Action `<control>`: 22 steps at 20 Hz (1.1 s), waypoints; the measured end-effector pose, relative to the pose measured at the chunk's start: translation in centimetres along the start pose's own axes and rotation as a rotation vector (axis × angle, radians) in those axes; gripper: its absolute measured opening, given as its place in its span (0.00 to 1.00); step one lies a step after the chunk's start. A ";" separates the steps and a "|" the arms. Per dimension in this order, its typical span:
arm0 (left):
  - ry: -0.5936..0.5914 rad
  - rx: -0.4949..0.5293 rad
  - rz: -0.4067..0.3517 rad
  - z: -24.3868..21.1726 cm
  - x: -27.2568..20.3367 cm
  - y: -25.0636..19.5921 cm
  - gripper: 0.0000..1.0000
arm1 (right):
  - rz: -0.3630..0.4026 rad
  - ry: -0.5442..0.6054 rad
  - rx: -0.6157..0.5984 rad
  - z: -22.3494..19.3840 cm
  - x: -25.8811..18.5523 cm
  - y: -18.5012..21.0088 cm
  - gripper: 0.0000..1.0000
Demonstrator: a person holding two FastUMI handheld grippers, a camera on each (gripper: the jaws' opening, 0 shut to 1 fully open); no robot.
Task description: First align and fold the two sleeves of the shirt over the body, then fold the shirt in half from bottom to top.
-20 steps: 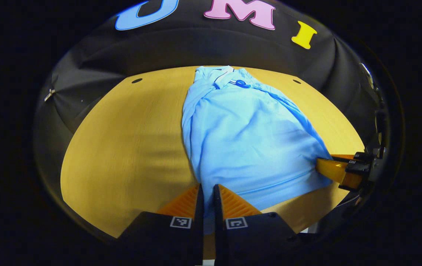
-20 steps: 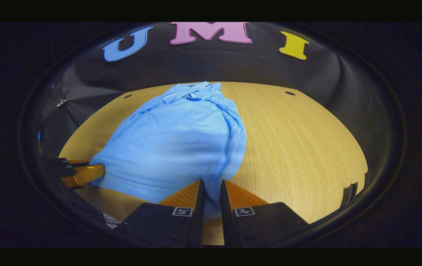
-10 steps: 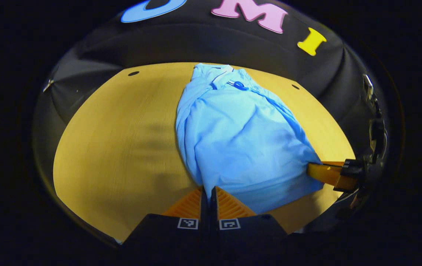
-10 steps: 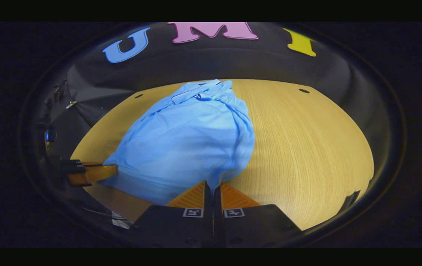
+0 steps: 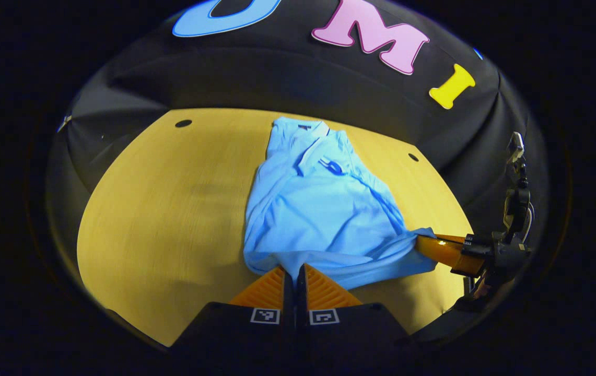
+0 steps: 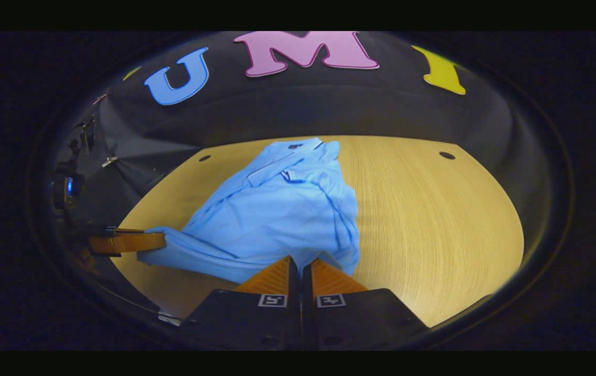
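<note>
Light-blue shirt (image 5: 324,214) on wooden table (image 5: 162,209), collar at far end near booth wall, sleeves folded in over body. Bottom hem lifted off tabletop at both near corners, cloth pulled taut between them.

L gripper (image 5: 294,271): fingers closed tight, pinching hem corner, fabric bunched right at tips. Seen also in right gripper view at far left (image 6: 162,241), tips meeting hem corner.

R gripper (image 6: 300,263): fingers closed w/ hardly any gap, clamped on other hem corner. Seen also in left gripper view at right (image 5: 420,243), shirt edge drawn out to its tips.

Shirt (image 6: 282,214) lying across mid-table, hem end nearest both cameras.
</note>
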State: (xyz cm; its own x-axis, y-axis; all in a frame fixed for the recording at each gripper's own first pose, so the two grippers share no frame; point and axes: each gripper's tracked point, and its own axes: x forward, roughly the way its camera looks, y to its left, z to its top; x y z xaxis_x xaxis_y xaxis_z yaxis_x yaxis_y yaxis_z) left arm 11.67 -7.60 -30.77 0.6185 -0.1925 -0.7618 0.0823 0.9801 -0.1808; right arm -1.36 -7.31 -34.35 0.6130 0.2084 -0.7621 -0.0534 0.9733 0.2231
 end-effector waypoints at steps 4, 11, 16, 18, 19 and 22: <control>-0.085 -0.009 -0.031 6.6 2.0 -1.3 0.06 | 0.005 -0.081 -0.036 5.7 2.6 -0.9 0.06; -0.254 0.008 -0.036 19.0 7.6 -1.2 0.06 | 0.024 -0.218 -0.074 14.1 8.4 -1.1 0.12; -0.326 0.042 -0.014 25.4 11.2 0.1 0.06 | -0.007 -0.319 -0.104 21.1 13.2 -3.3 0.05; -0.344 0.034 -0.011 27.8 13.0 0.7 0.06 | -0.017 -0.342 -0.090 23.5 15.5 -4.5 0.03; -0.350 0.032 -0.010 28.9 14.0 1.2 0.06 | -0.020 -0.348 -0.093 24.6 16.5 -4.9 0.00; -0.350 0.035 0.005 31.2 17.5 2.5 0.06 | -0.024 -0.361 -0.108 27.1 19.9 -6.0 0.11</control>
State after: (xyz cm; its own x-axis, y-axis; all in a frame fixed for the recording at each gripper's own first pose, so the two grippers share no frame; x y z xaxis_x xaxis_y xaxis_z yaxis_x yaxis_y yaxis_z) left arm 47.09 -6.94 -25.11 0.8490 -0.1655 -0.5018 0.1020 0.9831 -0.1517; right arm 32.52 -11.62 -34.37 0.8525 0.1564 -0.4988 -0.1061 0.9861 0.1278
